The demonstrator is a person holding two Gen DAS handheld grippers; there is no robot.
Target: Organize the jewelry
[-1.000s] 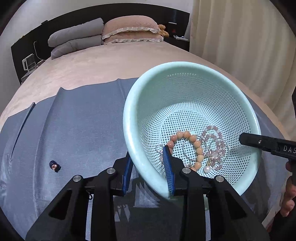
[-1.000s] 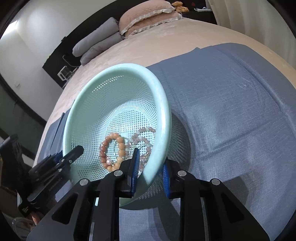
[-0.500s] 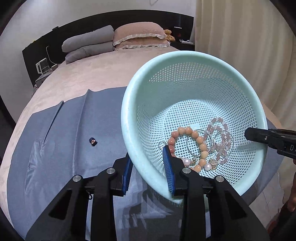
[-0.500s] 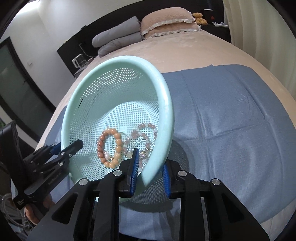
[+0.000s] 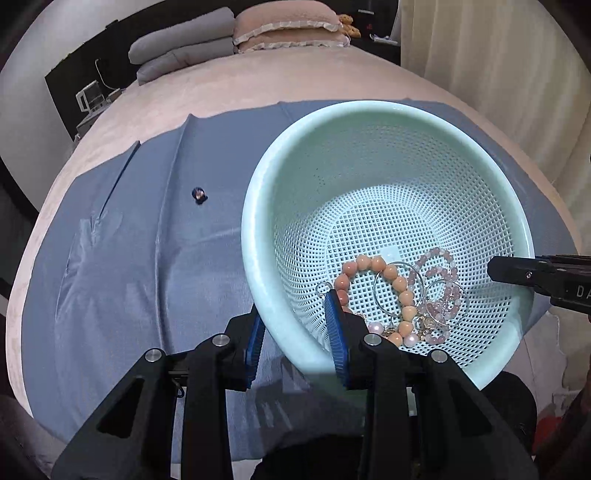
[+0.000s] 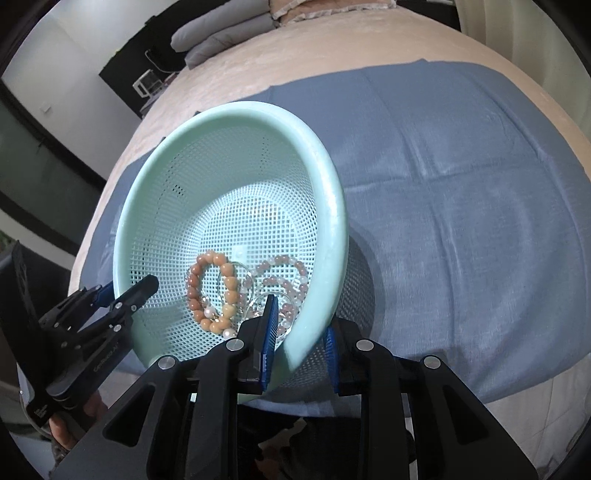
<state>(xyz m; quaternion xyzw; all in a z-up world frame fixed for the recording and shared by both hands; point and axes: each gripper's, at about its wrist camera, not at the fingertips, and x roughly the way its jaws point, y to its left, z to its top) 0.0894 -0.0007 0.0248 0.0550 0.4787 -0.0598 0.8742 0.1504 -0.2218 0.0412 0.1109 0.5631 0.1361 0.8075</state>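
A mint-green perforated basket [image 5: 255,236] hangs tilted above the blue cloth, held by its rim on two sides. My left gripper [image 5: 293,308] is shut on the near-left rim, one pad inside and one outside. On the opposite rim [image 6: 332,221] my right gripper [image 6: 301,317] is shut the same way. Inside the basket lie an orange bead bracelet [image 5: 391,275], a pink bead bracelet [image 5: 439,258], thin silver hoops [image 5: 417,273] and pearl pieces [image 5: 376,326]. The right gripper's finger [image 5: 517,271] shows at the basket's right side, and the left gripper's finger [image 6: 129,295] shows in the right wrist view.
A blue cloth [image 5: 129,277] covers the foot half of a beige bed [image 5: 258,81]. One small dark jewelry piece [image 5: 199,194] lies on the cloth, left of the basket. Pillows [image 5: 288,26] sit at the headboard, curtains [image 5: 498,74] hang at the right. The bed's near edge [image 6: 517,391] is close.
Both grippers have carried the basket together toward the bed's near edge. The small dark piece on the cloth now lies farther off. Both grips stay the same.
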